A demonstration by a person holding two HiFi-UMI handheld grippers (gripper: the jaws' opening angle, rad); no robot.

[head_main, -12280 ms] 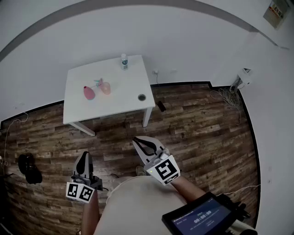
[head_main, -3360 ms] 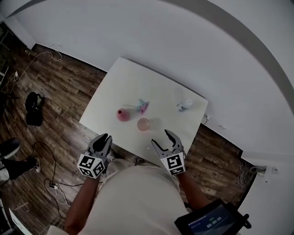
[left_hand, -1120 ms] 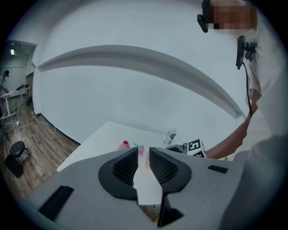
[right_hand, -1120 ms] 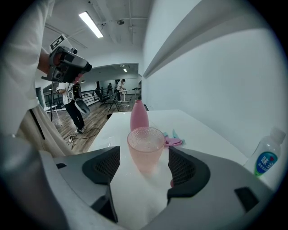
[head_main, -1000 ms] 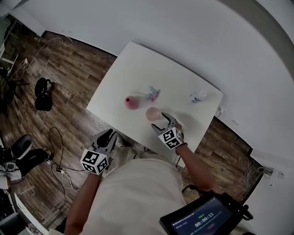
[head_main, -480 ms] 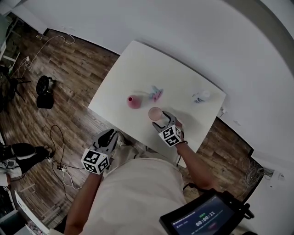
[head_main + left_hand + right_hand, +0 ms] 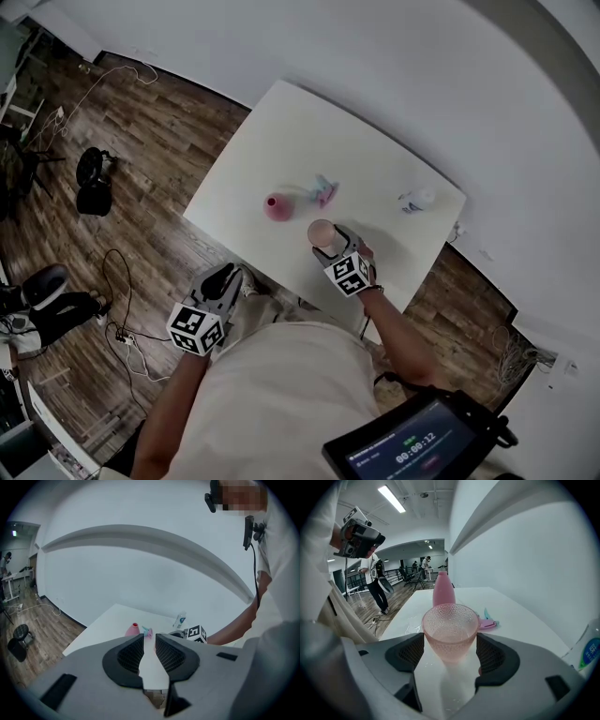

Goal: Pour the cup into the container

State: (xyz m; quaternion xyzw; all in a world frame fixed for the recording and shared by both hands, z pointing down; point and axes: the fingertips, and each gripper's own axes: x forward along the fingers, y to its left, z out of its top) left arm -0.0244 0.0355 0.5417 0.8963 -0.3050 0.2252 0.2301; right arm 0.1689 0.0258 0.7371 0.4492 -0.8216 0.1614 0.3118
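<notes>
We have not poured yet: the dimpled pink glass cup (image 7: 450, 631) stands on the white surface (image 7: 361, 141) between our right claw's (image 7: 450, 640) jaws, which have just opened wider and are not gripping it. The pink bottle-shaped container (image 7: 277, 206) waits nearby. Our left claw (image 7: 149, 641) is narrowly apart and empty.

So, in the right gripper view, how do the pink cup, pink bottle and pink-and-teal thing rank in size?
1. pink cup, nearest the camera, so it looks inflated.
2. pink bottle, behind the cup and partly hidden; it may really be bigger.
3. pink-and-teal thing, smallest.
</notes>
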